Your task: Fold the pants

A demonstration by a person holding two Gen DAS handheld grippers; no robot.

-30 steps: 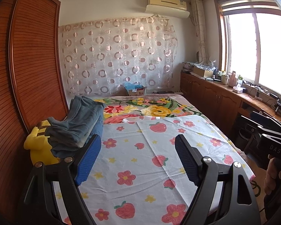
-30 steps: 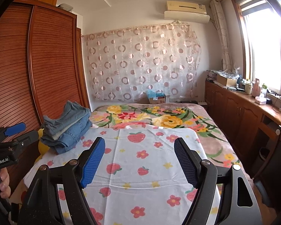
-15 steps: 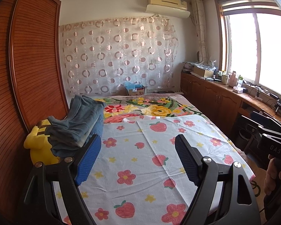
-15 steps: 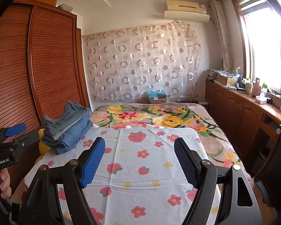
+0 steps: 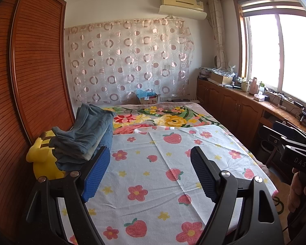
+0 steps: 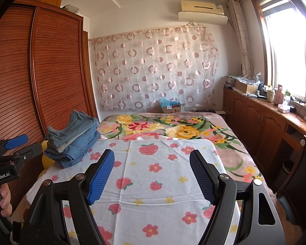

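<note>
both my left hand-held gripper (image 5: 150, 170) and right hand-held gripper (image 6: 152, 172) are spread wide, empty. the pants (image 6: 71, 137) sit stacked at the bed's (image 6: 153, 194) left edge; i'd take only the top pair by its waistband.

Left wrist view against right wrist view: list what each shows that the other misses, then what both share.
Only the left wrist view shows the yellow plush toy clearly, under the jeans, and the right claw's black body held at the right edge.

Only the right wrist view shows the left claw from the side, with the hand gripping it.

Both show the stack of jeans, the strawberry sheet, the circle-patterned curtain and the air conditioner.
</note>
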